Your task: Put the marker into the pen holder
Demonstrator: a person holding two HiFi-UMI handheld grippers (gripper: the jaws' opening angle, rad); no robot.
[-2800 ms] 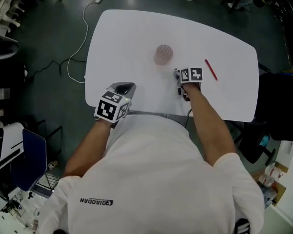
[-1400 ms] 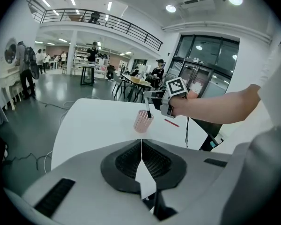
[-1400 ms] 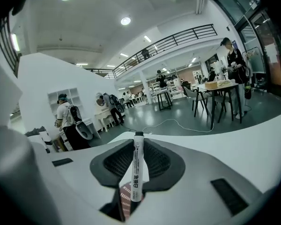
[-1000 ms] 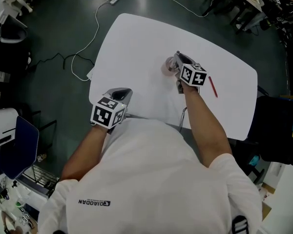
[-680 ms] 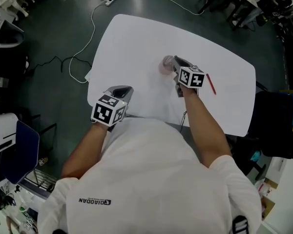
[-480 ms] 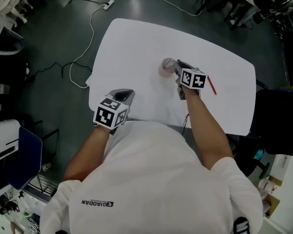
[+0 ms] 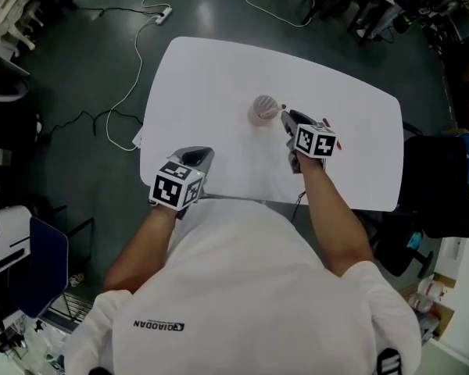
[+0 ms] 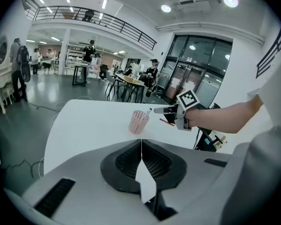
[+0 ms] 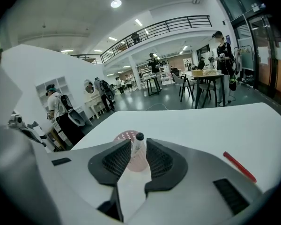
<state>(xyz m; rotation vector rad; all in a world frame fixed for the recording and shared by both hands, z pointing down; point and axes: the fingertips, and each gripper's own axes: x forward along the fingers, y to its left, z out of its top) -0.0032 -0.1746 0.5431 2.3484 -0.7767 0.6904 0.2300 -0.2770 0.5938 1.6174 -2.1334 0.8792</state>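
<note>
A pink mesh pen holder (image 7: 263,109) stands upright near the middle of the white table (image 7: 211,76). A marker with a black cap (image 9: 139,138) stands in it and leans out toward my right gripper. The marker (image 8: 148,112) also shows in the left gripper view, sticking out of the pen holder (image 8: 139,122). My right gripper (image 7: 286,117) sits just right of the cup. Its jaws have just been opening and now stand open, with the marker's top between them but apart from both. My left gripper (image 7: 200,157) rests at the table's near edge, shut on nothing.
A thin red pen (image 9: 239,167) lies on the table to the right of my right gripper, partly hidden under the marker cube in the head view. A black chair (image 7: 445,178) stands off the table's right edge. Cables (image 7: 133,76) trail on the floor to the left.
My right gripper has drawn back from above the pen holder to its right side, and its jaws have parted. The marker stays in the holder. My left gripper has kept still.
</note>
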